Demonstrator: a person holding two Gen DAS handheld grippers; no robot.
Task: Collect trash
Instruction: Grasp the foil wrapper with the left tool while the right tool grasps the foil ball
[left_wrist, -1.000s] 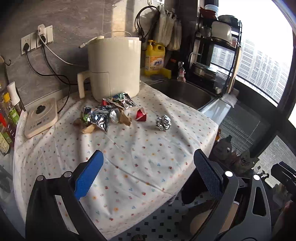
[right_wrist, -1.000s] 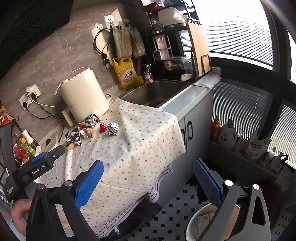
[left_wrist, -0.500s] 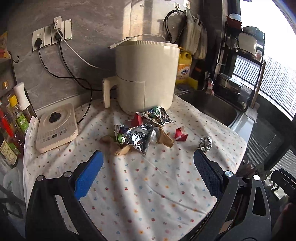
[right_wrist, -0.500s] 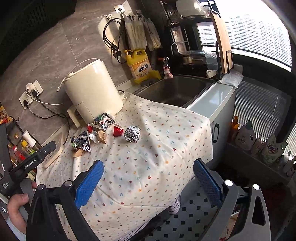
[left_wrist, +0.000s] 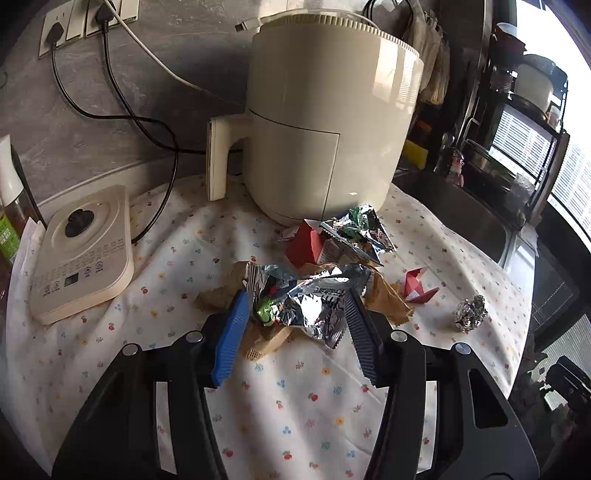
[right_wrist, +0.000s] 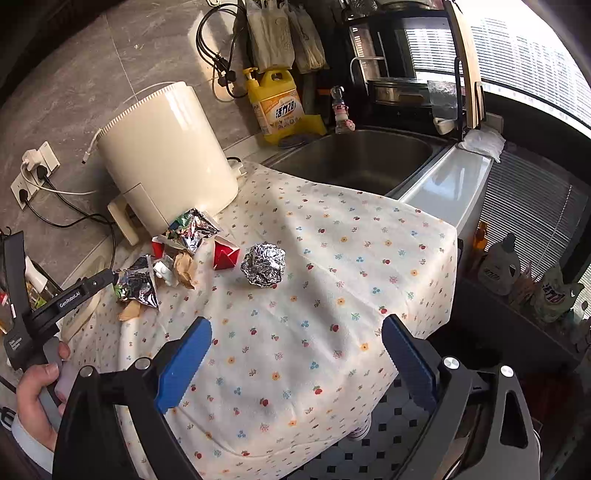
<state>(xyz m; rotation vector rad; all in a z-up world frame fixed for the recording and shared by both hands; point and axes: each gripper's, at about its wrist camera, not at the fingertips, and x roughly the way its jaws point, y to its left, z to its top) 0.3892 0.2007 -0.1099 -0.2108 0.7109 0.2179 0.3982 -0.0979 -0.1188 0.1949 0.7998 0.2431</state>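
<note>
A heap of trash lies on the flowered cloth (left_wrist: 288, 406) in front of the air fryer. My left gripper (left_wrist: 295, 295) is closing on a crumpled silver foil wrapper (left_wrist: 314, 299), and both pads touch its edges. Brown paper (left_wrist: 388, 299) lies under it. Behind it sit a red carton (left_wrist: 304, 245) and a second foil wrapper (left_wrist: 358, 229). A folded red paper (left_wrist: 417, 286) and a foil ball (left_wrist: 470, 316) lie to the right. My right gripper (right_wrist: 297, 325) hangs open over the cloth, short of the foil ball (right_wrist: 263, 269). The left gripper (right_wrist: 92, 284) also shows in the right wrist view.
A cream air fryer (left_wrist: 325, 129) stands right behind the heap. A cream control pad (left_wrist: 81, 251) lies to its left, with cables along the wall. The sink (right_wrist: 354, 162) and a yellow detergent bottle (right_wrist: 275, 107) are at the back right. The cloth hangs over the counter's front edge.
Both grippers have moved forward and down toward the trash. The left gripper's jaws, wide apart before, have come in around the silver foil wrapper. The right gripper's jaws stay wide.
</note>
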